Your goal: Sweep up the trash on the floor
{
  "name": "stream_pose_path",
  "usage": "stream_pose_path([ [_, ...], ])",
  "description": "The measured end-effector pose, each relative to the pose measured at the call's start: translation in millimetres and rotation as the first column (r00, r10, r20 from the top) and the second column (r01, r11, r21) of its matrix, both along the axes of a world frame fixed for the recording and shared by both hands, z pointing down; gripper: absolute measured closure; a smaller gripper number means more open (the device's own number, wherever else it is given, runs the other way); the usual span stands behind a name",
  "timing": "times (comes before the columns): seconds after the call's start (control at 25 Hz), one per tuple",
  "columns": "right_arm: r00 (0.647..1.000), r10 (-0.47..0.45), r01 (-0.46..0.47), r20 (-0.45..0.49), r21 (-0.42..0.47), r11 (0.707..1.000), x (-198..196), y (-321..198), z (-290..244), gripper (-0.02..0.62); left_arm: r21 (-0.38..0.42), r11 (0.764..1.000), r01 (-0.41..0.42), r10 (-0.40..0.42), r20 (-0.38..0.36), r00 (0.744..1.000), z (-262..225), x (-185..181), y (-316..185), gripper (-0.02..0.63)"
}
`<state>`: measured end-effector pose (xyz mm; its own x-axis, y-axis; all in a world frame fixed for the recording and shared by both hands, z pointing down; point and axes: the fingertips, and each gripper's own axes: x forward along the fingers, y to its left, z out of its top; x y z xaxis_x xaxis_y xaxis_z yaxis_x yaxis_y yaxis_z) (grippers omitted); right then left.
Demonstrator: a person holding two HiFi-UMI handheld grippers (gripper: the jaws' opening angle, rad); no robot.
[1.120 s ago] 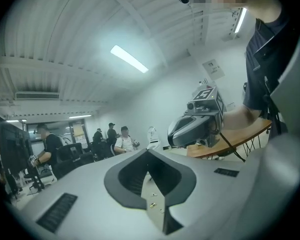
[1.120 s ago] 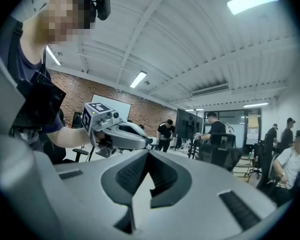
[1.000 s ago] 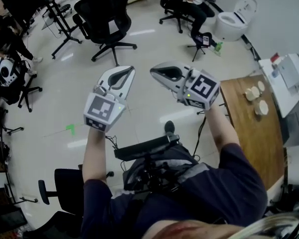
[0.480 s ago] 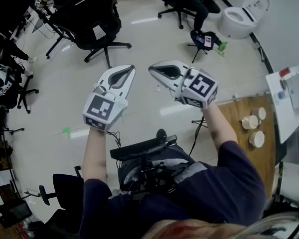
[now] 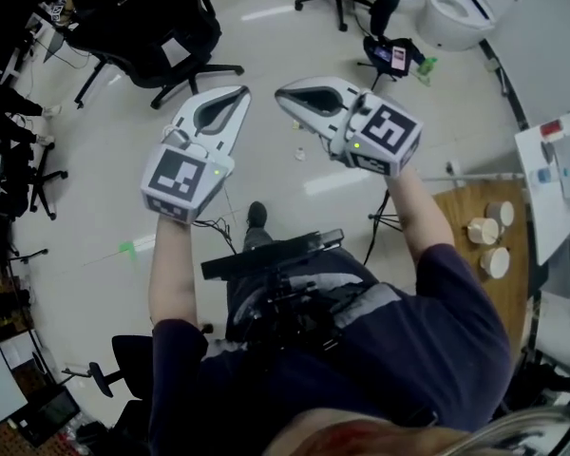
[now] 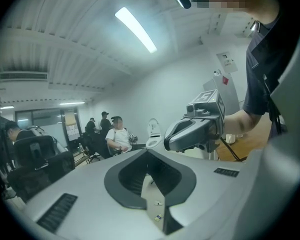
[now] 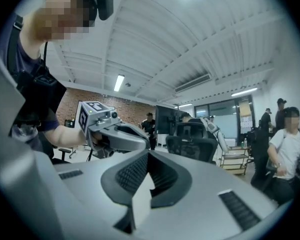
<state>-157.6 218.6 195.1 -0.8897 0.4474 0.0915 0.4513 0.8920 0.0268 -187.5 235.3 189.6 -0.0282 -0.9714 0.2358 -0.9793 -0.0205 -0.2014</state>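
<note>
Both grippers are pale grey, the left gripper [image 5: 237, 95] and the right gripper [image 5: 283, 91] alike, with dark grey ribbed lining inside the jaws. Each cube [image 5: 179, 179] bears black-and-white square markers and a tiny green light. The floor [image 5: 95, 188] is glossy cream, with a bright green mark [image 5: 126, 249] and a small white scrap [image 5: 300, 156] on it. The chairs [image 5: 161, 36] are black, the toilet [image 5: 461, 8] white, the bottle [image 5: 426, 65] green. The table [image 5: 475, 274] is brown wood and its cups [image 5: 483, 230] are cream. The shirt [image 5: 399, 350] is dark navy. The far wall [image 7: 85, 104] is reddish-brown brick and the ceiling [image 7: 140, 39] is white.
</note>
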Motion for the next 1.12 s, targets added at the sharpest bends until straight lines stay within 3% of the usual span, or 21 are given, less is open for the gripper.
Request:
stream_pose_path([
  [0.12, 0.997, 0.077, -0.076, -0.022, 0.039, 0.996, -20.7, -15.6, 10.4, 0.574, 0.032, 0.996, -0.088, 0.088, -0.008, 0.996, 2.9, -25.4, -15.7, 0.6],
  [0.24, 0.981, 0.178, -0.177, -0.081, 0.018, 0.984, -35.7, -35.2, 20.5, 0.575, 0.04, 0.985, -0.169, 0.169, -0.012, 0.986, 10.0, -52.1, -34.5, 0.6],
  [0.4, 0.94, 0.33, -0.329, -0.088, 0.028, 0.944, -54.5, -63.9, 17.8, 0.574, 0.056, 0.95, -0.307, 0.309, -0.032, 0.951, 10.8, -83.1, -61.0, 0.6],
  [0.56, 0.857, 0.495, -0.492, -0.141, 0.059, 0.869, -56.8, -84.0, 31.1, 0.574, 0.065, 0.907, -0.416, 0.421, -0.122, 0.899, 29.3, -102.8, -92.4, 0.6],
  [0.72, 0.796, 0.575, -0.576, -0.186, 0.057, 0.816, -27.2, -94.9, 38.5, 0.574, 0.063, 0.848, -0.527, 0.53, -0.144, 0.836, 36.2, -72.9, -121.0, 0.6],
  [0.8, 0.749, 0.632, -0.64, -0.199, 0.029, 0.767, -0.6, -104.8, 45.0, 0.574, 0.057, 0.812, -0.581, 0.582, -0.154, 0.798, 40.7, -50.8, -131.2, 0.6],
  [1.0, 0.598, 0.779, -0.783, -0.189, 0.071, 0.618, 73.4, -138.6, 58.7, 0.574, 0.026, 0.727, -0.686, 0.679, -0.179, 0.712, 47.9, 5.8, -154.3, 0.6],
  [1.12, 0.547, 0.821, -0.825, -0.164, 0.059, 0.562, 117.2, -154.8, 60.6, 0.574, 0.005, 0.687, -0.727, 0.72, -0.14, 0.68, 43.1, 43.1, -170.7, 0.6],
])
